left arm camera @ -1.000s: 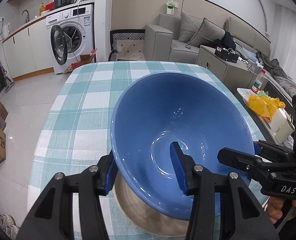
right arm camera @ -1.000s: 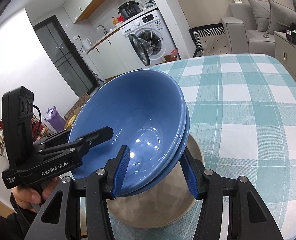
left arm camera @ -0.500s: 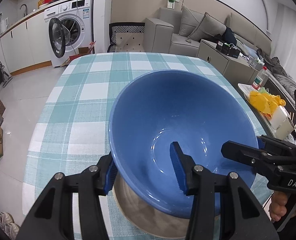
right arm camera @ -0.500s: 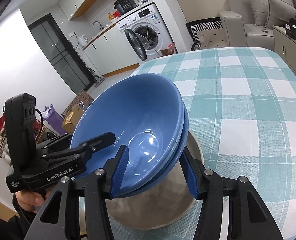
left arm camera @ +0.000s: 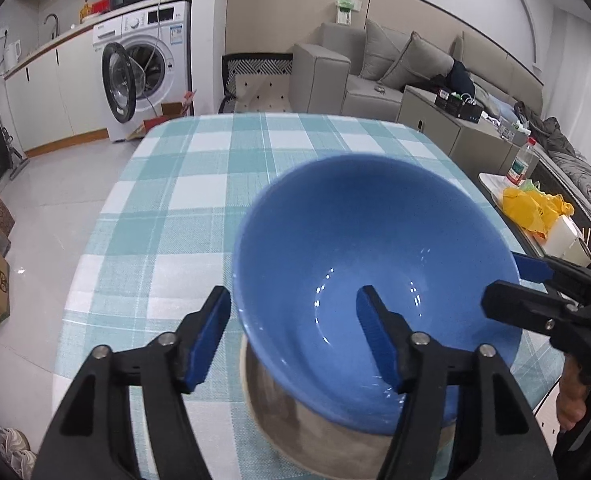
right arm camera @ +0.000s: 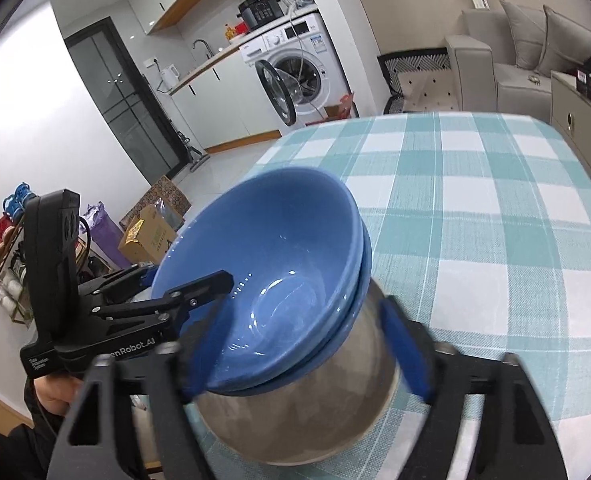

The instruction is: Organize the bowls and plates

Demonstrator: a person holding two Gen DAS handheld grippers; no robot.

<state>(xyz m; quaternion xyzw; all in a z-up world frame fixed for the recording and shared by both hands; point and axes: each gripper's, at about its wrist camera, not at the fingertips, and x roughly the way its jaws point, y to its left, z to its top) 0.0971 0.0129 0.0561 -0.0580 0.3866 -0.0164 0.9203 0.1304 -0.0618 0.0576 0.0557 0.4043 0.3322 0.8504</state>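
The grey bowl under the blue bowls is mostly hidden.

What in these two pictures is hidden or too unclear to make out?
- Grey bowl: its inside is covered by the blue bowls in both views.
- Lower blue bowl: only its rim shows in the right view; the left view hides it entirely.
- Right hand-held gripper: its fingers are blurred in the right view.
- Table: the near edge is cut off behind the left hand-held gripper.
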